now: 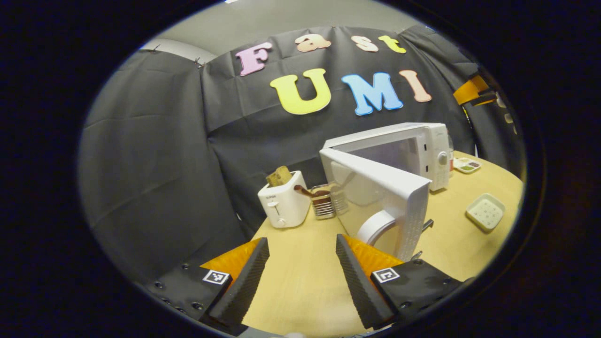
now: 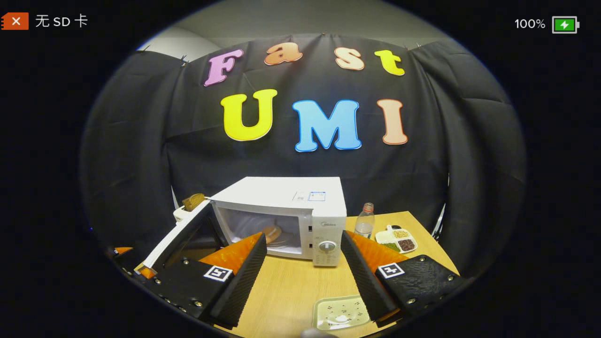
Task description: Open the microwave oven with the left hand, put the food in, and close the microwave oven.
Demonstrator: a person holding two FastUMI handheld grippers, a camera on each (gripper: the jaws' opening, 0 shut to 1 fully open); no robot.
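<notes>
Down at the bottom of the left gripper view, the left gripper (image 1: 300, 277) has its two fingers spread wide apart, with nothing between them but the bare wooden table (image 1: 300, 291). Just past the right-hand finger stands the microwave door (image 1: 389, 206), swung open, with its edge facing the camera. Behind the door sits the white microwave (image 1: 422, 150). Off to the left of the door are a white toaster (image 1: 284, 202) with a slice of bread (image 1: 279, 176) poking out, and a small rack (image 1: 324, 202) beside it. A pale square dish (image 1: 486, 211) lies on the table to the right, well apart from the fingers.

Low in the right gripper view, the right gripper (image 2: 303, 277) also has its fingers spread wide, holding nothing. A pale square dish (image 2: 340, 312) lies on the table (image 2: 291, 286) between the fingers, nearer the right one. Farther off, straight ahead, the microwave (image 2: 291, 211) stands open, and the food (image 2: 272, 233), a round brownish thing, sits inside it. The open door (image 2: 181, 234) hangs out to the left. Right of the microwave are a clear bottle (image 2: 365, 220) and a white tray (image 2: 399, 238) of small foods.
</notes>
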